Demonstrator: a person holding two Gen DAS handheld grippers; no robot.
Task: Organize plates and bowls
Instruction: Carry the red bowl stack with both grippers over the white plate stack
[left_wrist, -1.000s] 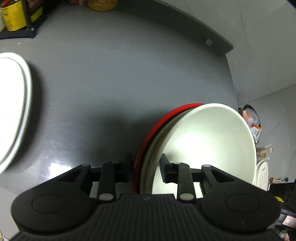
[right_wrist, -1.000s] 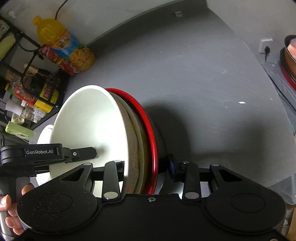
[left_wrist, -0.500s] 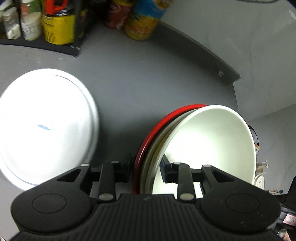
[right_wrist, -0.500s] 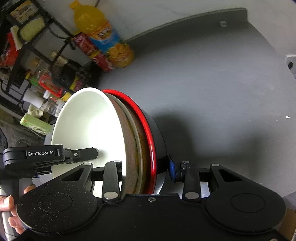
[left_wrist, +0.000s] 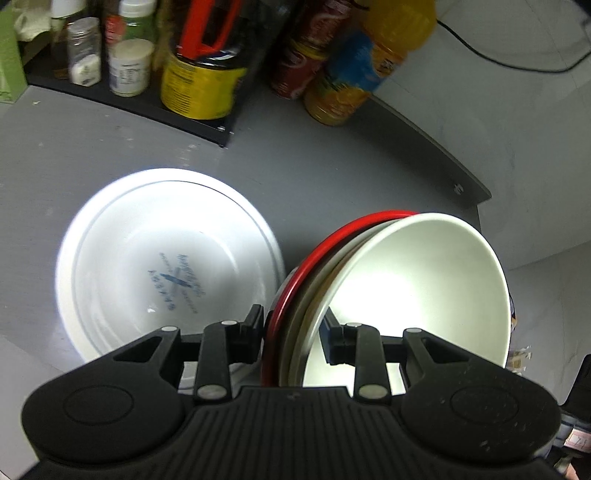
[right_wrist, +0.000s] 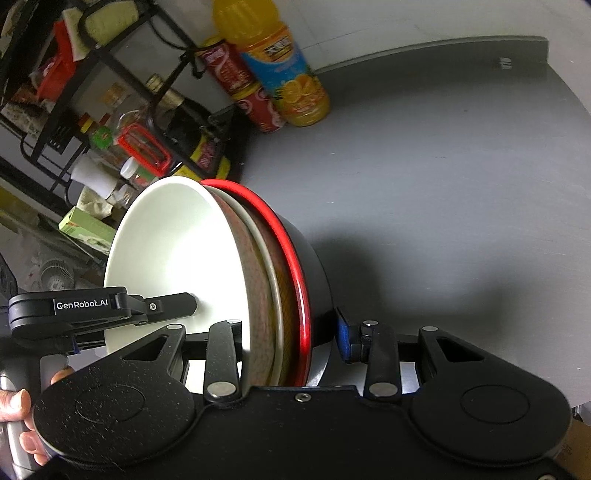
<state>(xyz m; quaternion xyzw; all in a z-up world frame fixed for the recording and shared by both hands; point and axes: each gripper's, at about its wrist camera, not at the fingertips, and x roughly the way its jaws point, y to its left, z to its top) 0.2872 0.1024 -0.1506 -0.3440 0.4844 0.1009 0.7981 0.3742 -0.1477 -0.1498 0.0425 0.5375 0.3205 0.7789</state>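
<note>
A nested stack of bowls (left_wrist: 406, 288) is held on edge above the grey counter: a cream bowl inside, speckled brown ones, a red-rimmed black one (right_wrist: 295, 258) outside. My left gripper (left_wrist: 291, 332) is shut on one side of the stack's rim. My right gripper (right_wrist: 291, 336) is shut on the opposite side, with the cream bowl (right_wrist: 173, 258) to its left. A large white plate (left_wrist: 166, 266) with a blue print lies flat on the counter, left of the stack. The left gripper's finger (right_wrist: 166, 306) shows inside the cream bowl.
A black rack (left_wrist: 147, 99) with jars, tins and bottles stands at the back left. An orange juice bottle (right_wrist: 280, 62) and a red can (right_wrist: 240, 85) stand beside it. The counter's raised back edge (left_wrist: 458, 177) curves to the right.
Both grippers have carried the bowl stack toward the rack. The white plate has come fully into the left view, and the bottles now look closer.
</note>
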